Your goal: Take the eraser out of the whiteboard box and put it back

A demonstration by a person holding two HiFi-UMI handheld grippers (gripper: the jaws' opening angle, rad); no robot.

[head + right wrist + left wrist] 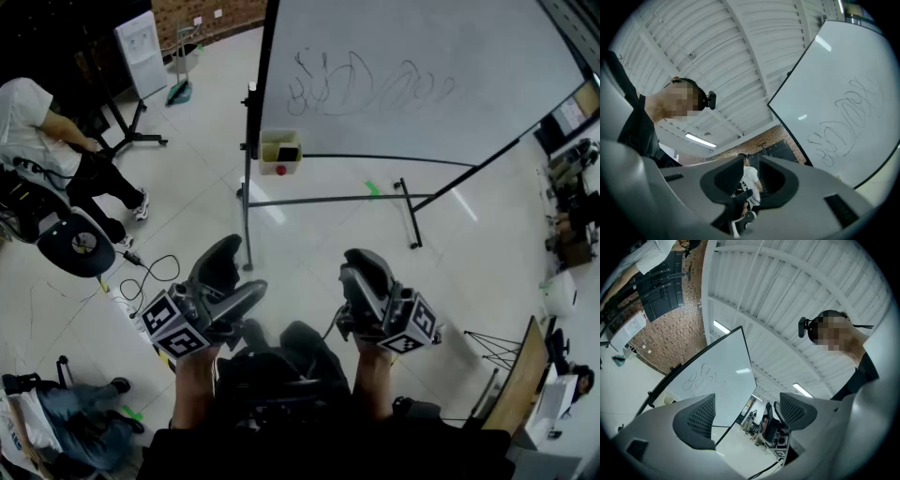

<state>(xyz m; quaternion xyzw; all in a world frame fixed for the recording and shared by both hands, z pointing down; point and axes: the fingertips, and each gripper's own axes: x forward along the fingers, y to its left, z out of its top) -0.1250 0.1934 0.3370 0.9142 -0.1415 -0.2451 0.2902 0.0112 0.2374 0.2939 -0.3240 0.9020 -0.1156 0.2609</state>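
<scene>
The whiteboard [422, 66] with black scribbles stands ahead on a wheeled frame. A small cream box [279, 148] hangs at its lower left corner, with the dark eraser [289, 153] in it and a red knob [280, 170] on its front. Both grippers are held close to my body, well short of the box, and tilted upward. My left gripper [234, 274] is open, its ribbed pads [701, 420] wide apart with nothing between them. My right gripper [364, 270] is shut and empty. The board also shows in the left gripper view [717, 380] and the right gripper view [853, 103].
A person sits on an office chair [75, 246] at the left, and another person's legs [70, 412] lie at the lower left. A black cable [155, 274] loops on the floor. The board's stand legs [412, 220] reach forward. Desks and gear [572, 187] line the right side.
</scene>
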